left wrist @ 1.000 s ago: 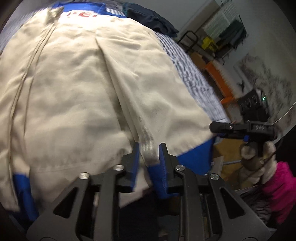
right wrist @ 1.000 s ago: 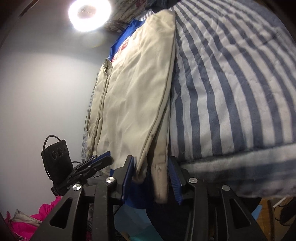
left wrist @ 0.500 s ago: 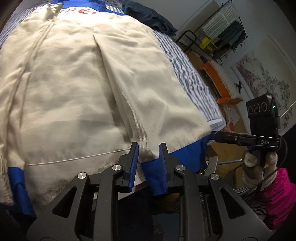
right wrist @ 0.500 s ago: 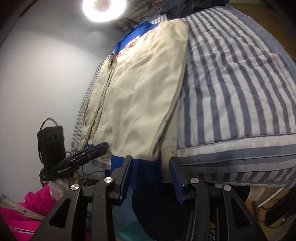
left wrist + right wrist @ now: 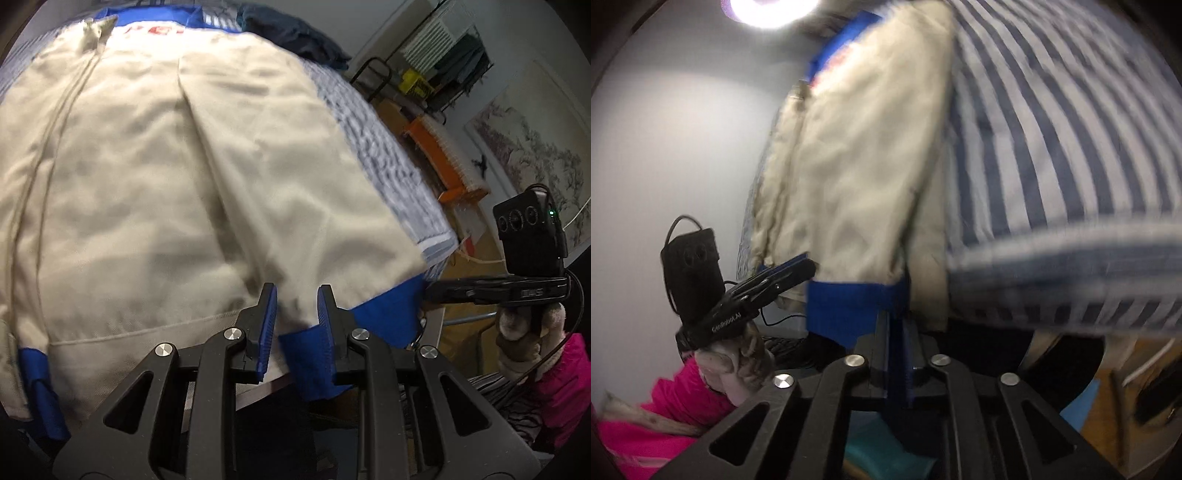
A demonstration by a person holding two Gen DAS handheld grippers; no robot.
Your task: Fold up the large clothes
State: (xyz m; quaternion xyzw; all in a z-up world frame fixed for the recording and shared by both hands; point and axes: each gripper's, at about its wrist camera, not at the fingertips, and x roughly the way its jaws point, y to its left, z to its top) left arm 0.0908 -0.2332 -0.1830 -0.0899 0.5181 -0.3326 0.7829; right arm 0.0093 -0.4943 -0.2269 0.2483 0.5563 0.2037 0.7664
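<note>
Here, left tongs [image 5: 293, 325] pinching the jacket [image 5: 155, 177] hem, right tongs [image 5: 894, 354] closing on its blue cuff [image 5: 849, 306].

My right gripper [image 5: 894, 332] is closing now, its jaws far narrower than a second ago and coming together on the blue hem [image 5: 855, 306] of the cream jacket [image 5: 857, 166], which earlier hung loose between them. The striped bedding [image 5: 1052, 147] has gone blurry in my right view where it was sharp a moment back. In my left view, the jacket has blurred again too.
</note>
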